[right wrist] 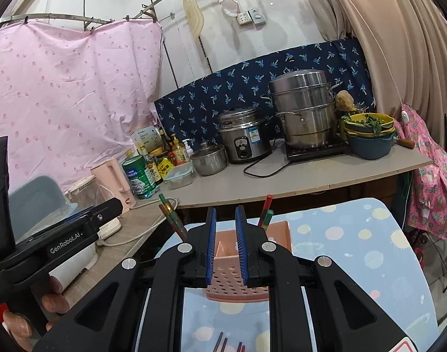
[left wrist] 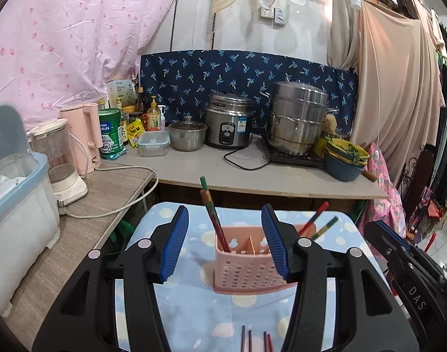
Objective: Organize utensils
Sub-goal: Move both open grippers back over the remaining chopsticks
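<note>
Your left gripper (left wrist: 225,243) stands open and empty, the pink caddy (left wrist: 247,264) at 12 o'clock on the blue cloth (left wrist: 194,308). Chopsticks (left wrist: 213,217) lean in its 9 o'clock compartment, more at 3 o'clock. Your right gripper (right wrist: 226,246) is nearly closed, holding nothing. Loose chopsticks (left wrist: 255,341) lie at 6 o'clock.

left gripper (left wrist: 225,242) jaws apart, empty, pink utensil holder (left wrist: 247,267) with chopsticks (left wrist: 213,214)
</note>
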A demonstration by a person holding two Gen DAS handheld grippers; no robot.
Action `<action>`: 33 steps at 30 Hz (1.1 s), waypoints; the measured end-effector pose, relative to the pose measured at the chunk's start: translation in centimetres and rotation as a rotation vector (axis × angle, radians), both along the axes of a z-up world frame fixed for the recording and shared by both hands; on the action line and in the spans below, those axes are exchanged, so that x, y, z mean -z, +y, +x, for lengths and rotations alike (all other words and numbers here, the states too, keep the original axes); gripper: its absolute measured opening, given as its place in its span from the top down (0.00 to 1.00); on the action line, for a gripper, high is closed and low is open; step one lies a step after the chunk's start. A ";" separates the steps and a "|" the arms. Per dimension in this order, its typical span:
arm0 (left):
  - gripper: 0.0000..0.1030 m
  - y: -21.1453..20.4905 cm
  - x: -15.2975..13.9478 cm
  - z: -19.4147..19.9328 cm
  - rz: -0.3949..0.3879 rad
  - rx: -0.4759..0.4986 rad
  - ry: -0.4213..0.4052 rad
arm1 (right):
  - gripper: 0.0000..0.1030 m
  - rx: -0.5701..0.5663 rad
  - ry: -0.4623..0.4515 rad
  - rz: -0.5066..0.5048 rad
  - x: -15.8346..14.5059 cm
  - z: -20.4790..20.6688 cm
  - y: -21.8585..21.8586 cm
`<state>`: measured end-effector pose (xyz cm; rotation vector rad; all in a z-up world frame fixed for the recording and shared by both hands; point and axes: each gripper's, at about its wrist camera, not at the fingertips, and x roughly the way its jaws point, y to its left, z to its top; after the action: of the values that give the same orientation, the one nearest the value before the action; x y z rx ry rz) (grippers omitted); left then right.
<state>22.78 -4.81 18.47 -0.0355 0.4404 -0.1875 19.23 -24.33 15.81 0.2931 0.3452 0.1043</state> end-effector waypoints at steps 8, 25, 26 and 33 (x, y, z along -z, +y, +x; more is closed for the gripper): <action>0.52 0.5 3.0 -2.8 0.026 0.001 0.078 | 0.85 -0.008 0.064 0.006 2.5 -4.1 0.4; 0.52 2.5 10.0 -9.2 0.025 0.023 0.245 | 0.85 0.027 0.231 -0.005 9.8 -11.8 1.0; 0.52 2.7 10.6 -9.4 0.028 0.023 0.257 | 0.85 0.025 0.246 -0.002 10.4 -12.3 1.1; 0.52 3.7 14.3 -11.3 0.034 0.021 0.324 | 0.85 0.022 0.313 -0.048 13.6 -14.9 2.1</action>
<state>11.48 -1.07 4.14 -0.0283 0.7675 -0.1956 4.35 -22.21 2.19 0.2656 0.6542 0.0281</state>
